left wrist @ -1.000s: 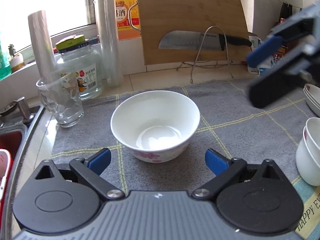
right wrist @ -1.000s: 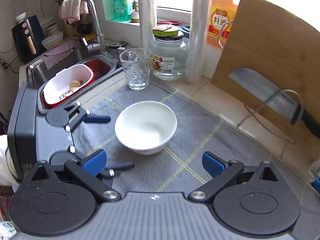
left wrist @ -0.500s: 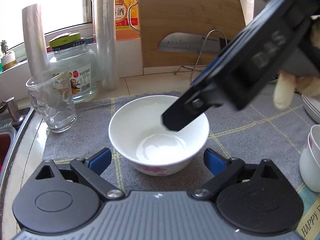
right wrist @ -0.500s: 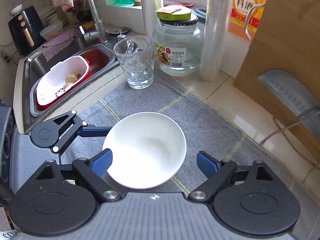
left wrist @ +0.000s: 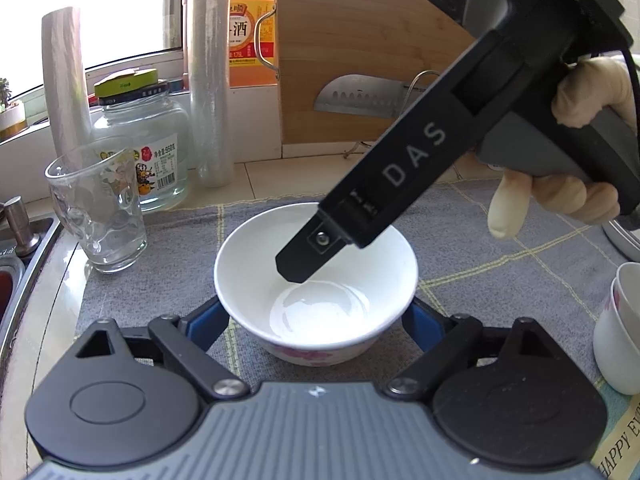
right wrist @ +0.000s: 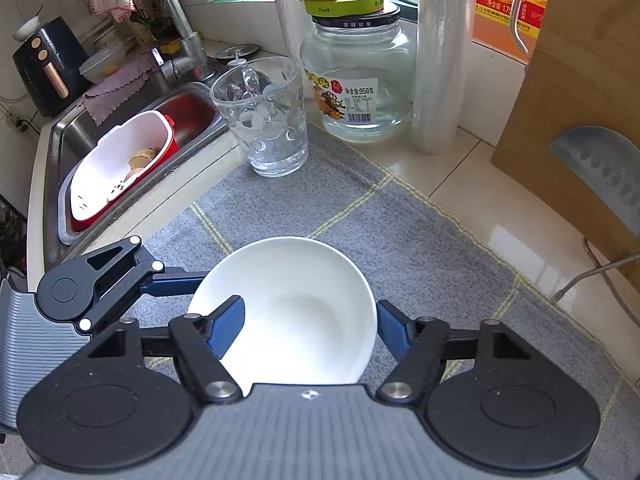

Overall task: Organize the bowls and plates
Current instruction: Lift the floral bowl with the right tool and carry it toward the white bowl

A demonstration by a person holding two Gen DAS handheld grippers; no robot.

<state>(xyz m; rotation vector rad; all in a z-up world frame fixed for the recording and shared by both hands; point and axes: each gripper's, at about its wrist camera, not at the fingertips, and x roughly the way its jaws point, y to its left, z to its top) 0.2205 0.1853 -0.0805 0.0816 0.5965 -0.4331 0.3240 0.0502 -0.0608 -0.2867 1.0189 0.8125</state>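
Observation:
A white bowl (left wrist: 248, 272) with pink flowers on its side stands upright on the grey mat (left wrist: 168, 280). My left gripper (left wrist: 316, 324) has the bowl's lower wall between its blue pads. Its jaws are closing, and the pads are close beside the wall; I see no press. My right gripper (right wrist: 308, 328) comes down from the upper right in a person's gloved hand (left wrist: 576, 100). One of its fingers (right wrist: 226, 326) reaches inside the bowl (right wrist: 304, 280) and the other sits outside the rim. It is shut on the bowl.
A glass tumbler (left wrist: 100, 212), a lidded jar (left wrist: 148, 144) and a roll of film (left wrist: 208, 80) stand at the mat's back left. A cutting board (left wrist: 360, 40) with a knife leans behind. Stacked bowls (left wrist: 616, 340) stand at the right. The sink (right wrist: 132, 160) holds a red-and-white strainer.
My right gripper came in from the right, dropped over the bowl and closed its jaws. My left gripper's jaws narrowed until they flank the bowl.

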